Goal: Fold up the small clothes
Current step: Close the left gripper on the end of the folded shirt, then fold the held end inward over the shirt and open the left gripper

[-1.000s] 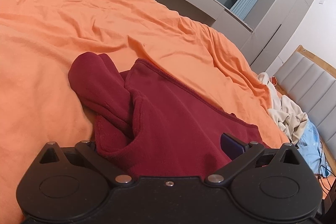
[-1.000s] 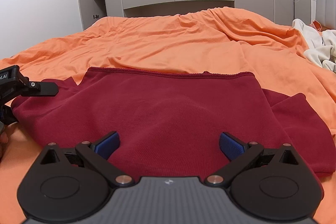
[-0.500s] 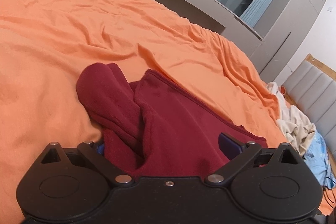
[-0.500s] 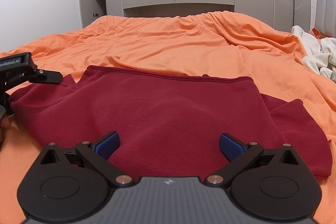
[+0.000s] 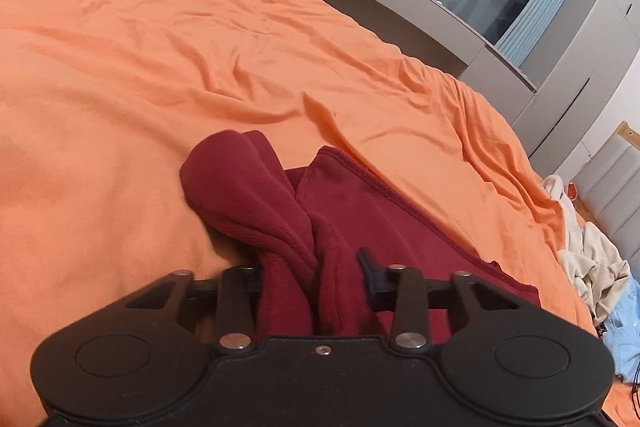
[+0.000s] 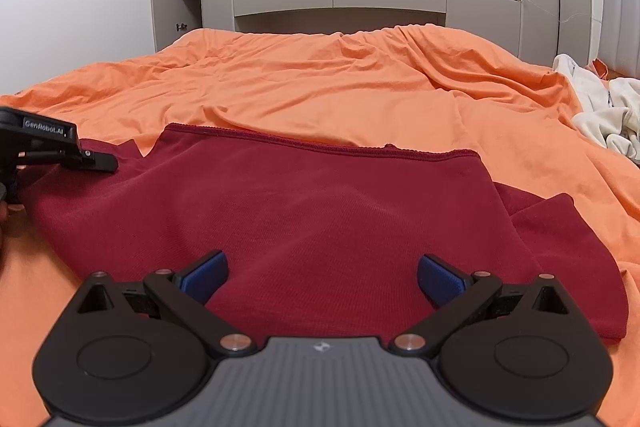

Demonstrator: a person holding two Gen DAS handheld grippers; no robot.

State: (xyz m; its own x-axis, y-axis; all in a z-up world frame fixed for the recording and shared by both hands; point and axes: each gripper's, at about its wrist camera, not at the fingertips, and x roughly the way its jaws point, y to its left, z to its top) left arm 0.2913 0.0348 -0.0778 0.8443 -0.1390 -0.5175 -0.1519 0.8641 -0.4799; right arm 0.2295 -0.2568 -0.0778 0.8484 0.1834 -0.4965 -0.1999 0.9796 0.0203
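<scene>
**Pinch the sleeve bunch before lifting**

The dark red garment (image 6: 320, 219) lies flat on the orange bedsheet (image 6: 320, 87). The left gripper (image 5: 316, 275) is closing on its bunched sleeve; let it bite fully. The right gripper (image 6: 322, 279) hovers spread, empty.

The dark red knit-cloth garment (image 6: 320, 211) looks soft, matt and finely ribbed; the orange cotton bedsheet (image 6: 340, 83) is smooth, matt, creased. Black plastic claw (image 6: 320, 277) with blue rubbery pads.

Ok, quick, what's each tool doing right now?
Left tool: closing on a bunched fold of the red garment.
Right tool: open, holding nothing.
</scene>
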